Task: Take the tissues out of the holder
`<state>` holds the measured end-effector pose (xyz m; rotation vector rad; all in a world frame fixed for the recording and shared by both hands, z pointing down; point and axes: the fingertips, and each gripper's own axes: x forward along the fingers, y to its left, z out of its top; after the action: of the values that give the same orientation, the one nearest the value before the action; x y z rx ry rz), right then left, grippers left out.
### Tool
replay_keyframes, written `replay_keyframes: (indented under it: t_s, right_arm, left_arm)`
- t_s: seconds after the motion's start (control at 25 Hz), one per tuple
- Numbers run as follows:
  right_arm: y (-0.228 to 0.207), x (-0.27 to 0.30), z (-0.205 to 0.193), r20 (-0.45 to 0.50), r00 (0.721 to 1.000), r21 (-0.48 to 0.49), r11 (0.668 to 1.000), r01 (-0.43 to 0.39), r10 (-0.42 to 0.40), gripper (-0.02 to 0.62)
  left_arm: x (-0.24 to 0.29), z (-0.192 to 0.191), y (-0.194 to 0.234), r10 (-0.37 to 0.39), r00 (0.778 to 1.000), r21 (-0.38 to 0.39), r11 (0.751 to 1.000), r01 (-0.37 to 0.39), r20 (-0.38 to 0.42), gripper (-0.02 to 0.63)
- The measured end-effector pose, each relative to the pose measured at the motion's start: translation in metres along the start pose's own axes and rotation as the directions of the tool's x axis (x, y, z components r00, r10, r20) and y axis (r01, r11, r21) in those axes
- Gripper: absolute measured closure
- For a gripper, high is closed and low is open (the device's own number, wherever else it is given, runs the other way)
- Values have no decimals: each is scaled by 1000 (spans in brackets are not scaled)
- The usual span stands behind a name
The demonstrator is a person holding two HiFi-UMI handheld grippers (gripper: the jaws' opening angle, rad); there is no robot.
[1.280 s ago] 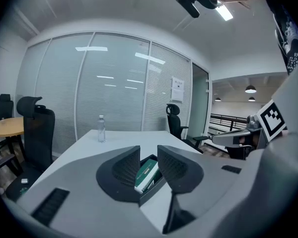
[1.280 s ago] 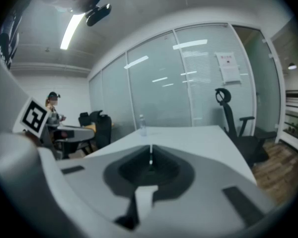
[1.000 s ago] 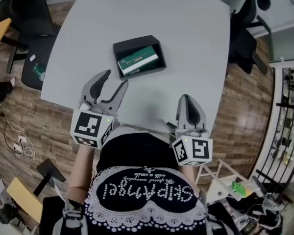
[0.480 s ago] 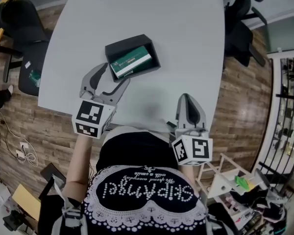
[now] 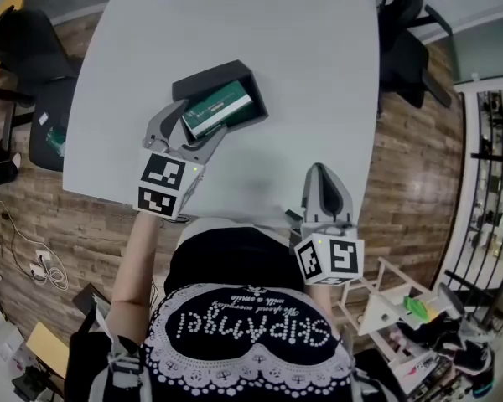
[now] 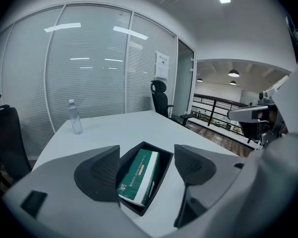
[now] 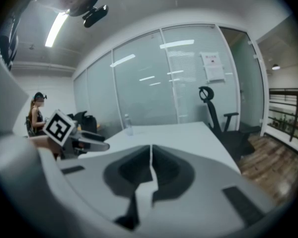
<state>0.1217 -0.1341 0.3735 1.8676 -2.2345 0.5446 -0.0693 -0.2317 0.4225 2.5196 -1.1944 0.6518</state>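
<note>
A green tissue pack (image 5: 216, 107) lies in a black open holder (image 5: 199, 78) on the white table (image 5: 302, 74). My left gripper (image 5: 199, 121) reaches over the holder's near end. Its jaws have just been opening and stand wide apart. In the left gripper view the tissue pack (image 6: 139, 176) and holder (image 6: 162, 175) show between the left gripper's (image 6: 145, 170) pads, which touch nothing. My right gripper (image 5: 323, 174) hovers at the table's near edge, right of the holder. It is shut and empty, and in its own view the right gripper (image 7: 150, 170) shows its jaws pressed together.
A clear water bottle (image 6: 75, 117) stands at the table's far end. Black office chairs (image 5: 402, 48) stand at the table's right and a second chair (image 5: 25, 36) at its left. Glass partition walls (image 6: 89, 73) lie beyond the table. Clutter covers the floor at lower right (image 5: 419, 308).
My left gripper has moved forward and down to the holder, and its jaws have spread wider. The right gripper has stayed in place.
</note>
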Motion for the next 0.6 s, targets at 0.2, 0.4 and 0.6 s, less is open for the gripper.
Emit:
replay_keyframes:
  t_s: [0.2, 0.4, 0.6]
  right_arm:
    - [-3, 0, -2, -4, 1000, 5, 1000, 5, -5, 561]
    - [-4, 1, -3, -8, 1000, 8, 1000, 11, -11, 560]
    - [-6, 4, -4, -14, 1000, 10, 1000, 12, -12, 561]
  left_arm:
    - [21, -9, -2, -22, 999, 10, 1000, 22, -43, 262]
    - [38, -19, -1, -32, 996, 13, 999, 33, -89, 256]
    - [56, -30, -2, -51, 989, 6, 999, 53, -142, 253]
